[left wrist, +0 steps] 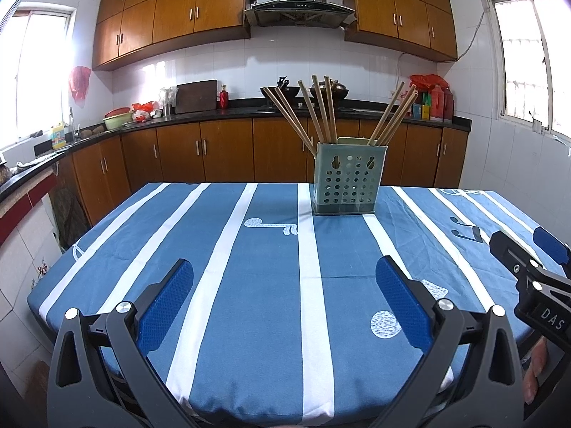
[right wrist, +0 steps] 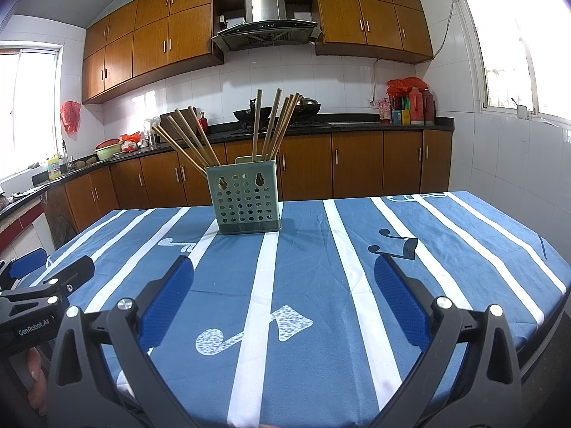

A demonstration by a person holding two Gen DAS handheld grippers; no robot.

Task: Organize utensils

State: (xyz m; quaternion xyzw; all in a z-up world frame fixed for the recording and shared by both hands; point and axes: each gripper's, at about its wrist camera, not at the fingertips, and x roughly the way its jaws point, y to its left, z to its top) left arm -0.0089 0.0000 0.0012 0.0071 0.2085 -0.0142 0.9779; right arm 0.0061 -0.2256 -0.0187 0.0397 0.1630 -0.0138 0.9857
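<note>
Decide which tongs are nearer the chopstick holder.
Neither clearly: both tongs, left and right, hover open, well short of the holder, on either side.

Wooden chopsticks (left wrist: 323, 114) lean in upright green holder (left wrist: 348, 178).

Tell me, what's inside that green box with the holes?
Wooden chopsticks stand in the green holder, leaning apart in bunches. Their lower ends are hidden by its walls, so anything else inside cannot be seen.
</note>
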